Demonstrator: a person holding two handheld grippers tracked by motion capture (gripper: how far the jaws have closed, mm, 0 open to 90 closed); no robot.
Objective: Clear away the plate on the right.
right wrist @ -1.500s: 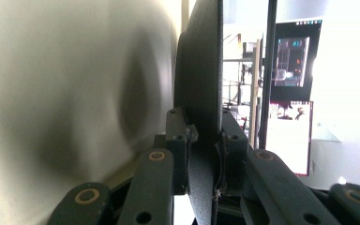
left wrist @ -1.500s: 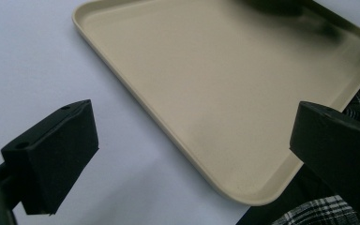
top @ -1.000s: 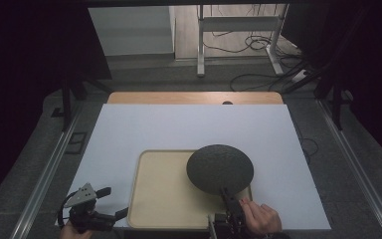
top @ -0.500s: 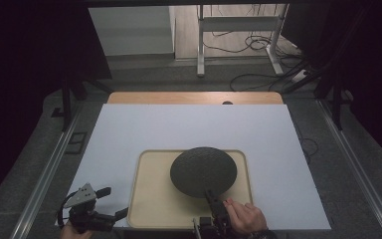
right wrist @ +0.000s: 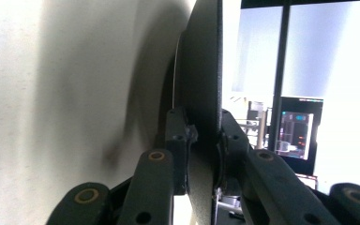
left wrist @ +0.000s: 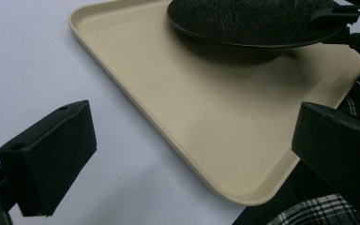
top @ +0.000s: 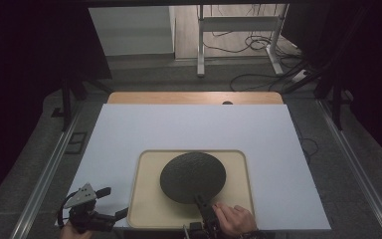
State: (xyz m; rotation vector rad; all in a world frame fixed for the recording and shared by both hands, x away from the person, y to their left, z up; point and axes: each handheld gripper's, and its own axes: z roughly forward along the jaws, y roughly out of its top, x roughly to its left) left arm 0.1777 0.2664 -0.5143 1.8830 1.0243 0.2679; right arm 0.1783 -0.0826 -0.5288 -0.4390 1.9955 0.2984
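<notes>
Black jaws of the right gripper point(top: 201, 205) pinch the near rim of the dark round plate point(top: 193, 176), keeping it just above the beige tray point(top: 146, 199), probably for setting down. Left gripper point(top: 110, 202) waits beside, jaws apart, empty. The plate's underside stays hidden.

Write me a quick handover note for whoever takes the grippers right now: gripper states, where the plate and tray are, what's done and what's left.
Right gripper: shut on the near rim of the dark plate, holding it above the beige tray; the left gripper view shows a shadow and gap under the plate.
Left gripper: open, holding nothing, beside the tray's near left corner.
Tray lies on the white table sheet, near the front edge.
Done: plate gripped and carried over the tray's middle.
Left, most likely: lower the plate flat onto the tray, then release.
</notes>
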